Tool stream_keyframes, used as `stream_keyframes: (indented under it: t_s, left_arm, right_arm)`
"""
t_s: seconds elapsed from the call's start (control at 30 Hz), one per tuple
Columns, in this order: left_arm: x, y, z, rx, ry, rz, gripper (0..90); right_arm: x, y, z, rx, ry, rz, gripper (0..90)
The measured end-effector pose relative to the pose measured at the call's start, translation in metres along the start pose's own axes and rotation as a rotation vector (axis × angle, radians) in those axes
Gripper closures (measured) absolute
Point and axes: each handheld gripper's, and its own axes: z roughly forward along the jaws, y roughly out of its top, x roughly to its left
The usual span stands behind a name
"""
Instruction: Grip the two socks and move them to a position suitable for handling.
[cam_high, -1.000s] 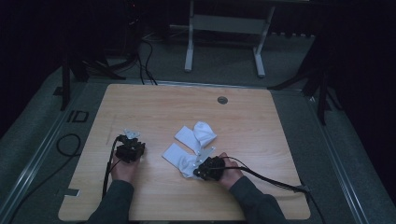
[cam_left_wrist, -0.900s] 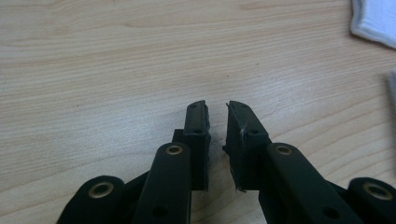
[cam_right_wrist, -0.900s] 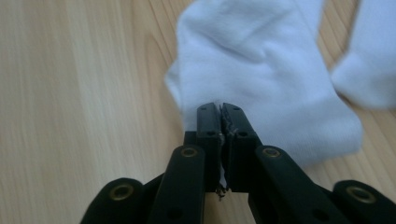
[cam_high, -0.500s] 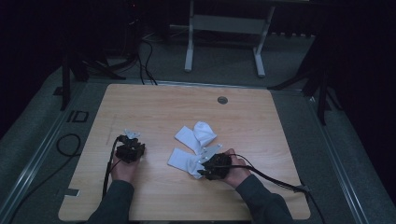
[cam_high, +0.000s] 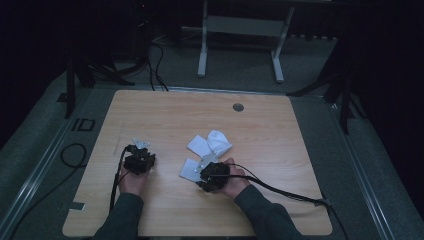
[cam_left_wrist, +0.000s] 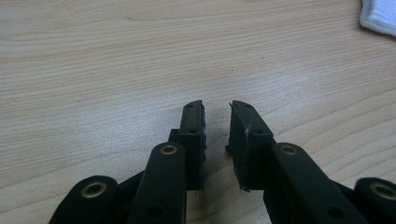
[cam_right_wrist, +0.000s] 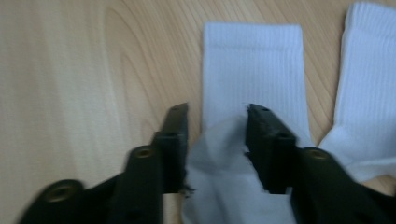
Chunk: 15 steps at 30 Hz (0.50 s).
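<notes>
In the high view, two white socks (cam_high: 207, 147) are seen near the middle of the wooden worktop (cam_high: 280, 150). The right claw (cam_high: 206, 172) is placed over the nearer sock, and the left claw (cam_high: 141, 150) is kept well apart, on the left. In the left gripper view, the left claw (cam_left_wrist: 217, 122) is seen only slightly open, with nothing between its jaws, which have just been opening. In the right gripper view, the right claw (cam_right_wrist: 216, 135) is seen partly open, and the nearer sock (cam_right_wrist: 252, 74) is found loosely between the jaws, not pressed.
</notes>
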Motion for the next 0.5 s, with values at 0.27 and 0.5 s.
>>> stream_keyframes:
  t_s: [0.27,0.5]
  left_arm:
    - [-0.001,0.0,0.0,0.001,0.001,0.003,75.1]
    - [-0.001,0.0,0.0,0.001,0.001,0.004,75.2]
  right_arm:
    - [-0.005,0.001,-0.013,-0.02,-0.047,0.015,87.6]
    - [-0.011,-0.005,-0.036,-0.045,-0.098,0.029,87.5]
